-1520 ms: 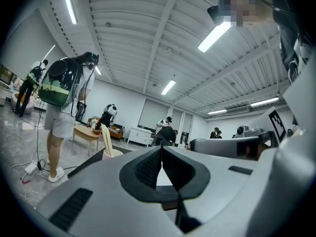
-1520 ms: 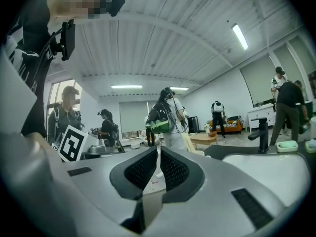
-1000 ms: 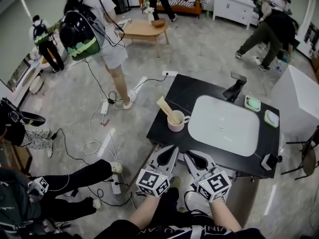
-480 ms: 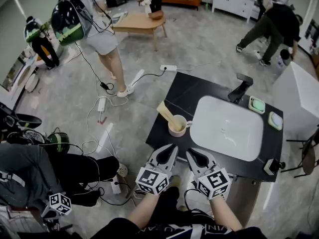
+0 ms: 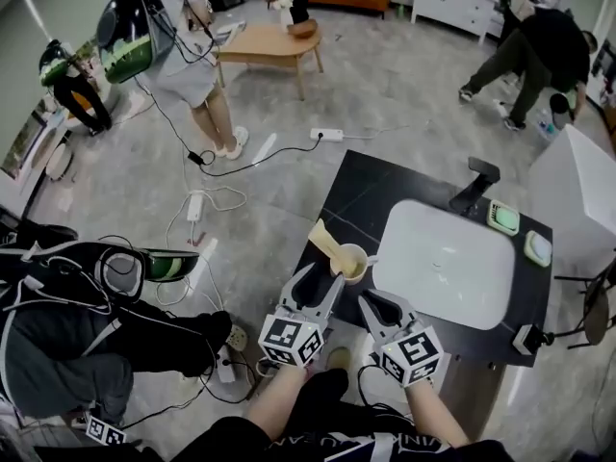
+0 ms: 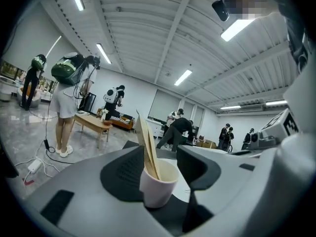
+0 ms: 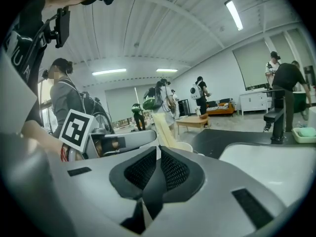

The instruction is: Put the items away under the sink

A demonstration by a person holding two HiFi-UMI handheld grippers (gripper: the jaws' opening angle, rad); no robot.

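A pale cup (image 5: pixel 349 264) stands upright on the black counter (image 5: pixel 358 195), at its near left corner and just to the left of the white sink (image 5: pixel 448 263). A flat wooden spatula (image 5: pixel 325 239) stands in the cup and leans away to the left over its rim. The left gripper (image 5: pixel 322 275) is held low and nearly level at the counter's edge. Its jaws have just been opening and now stand apart, with the cup between them. In the left gripper view the cup sits close against the left jaw while a gap shows before the right jaw, so the pads are not pressing on it. The right gripper (image 5: pixel 373 303) hangs just beside the left one, in front of the sink's near edge. Its jaws are together with nothing between them, and in its own view the cup and spatula stand beyond its tips, to the left. At the back of the counter a dark tap (image 5: pixel 476 183) rises behind the sink, and two green soap dishes (image 5: pixel 501 218) lie to the right of it. On the grey floor beyond the counter, cables (image 5: pixel 207 195) trail past a white power strip (image 5: pixel 327 135). A person with a backpack (image 5: pixel 183 46) stands near a low wooden table (image 5: pixel 265 44).
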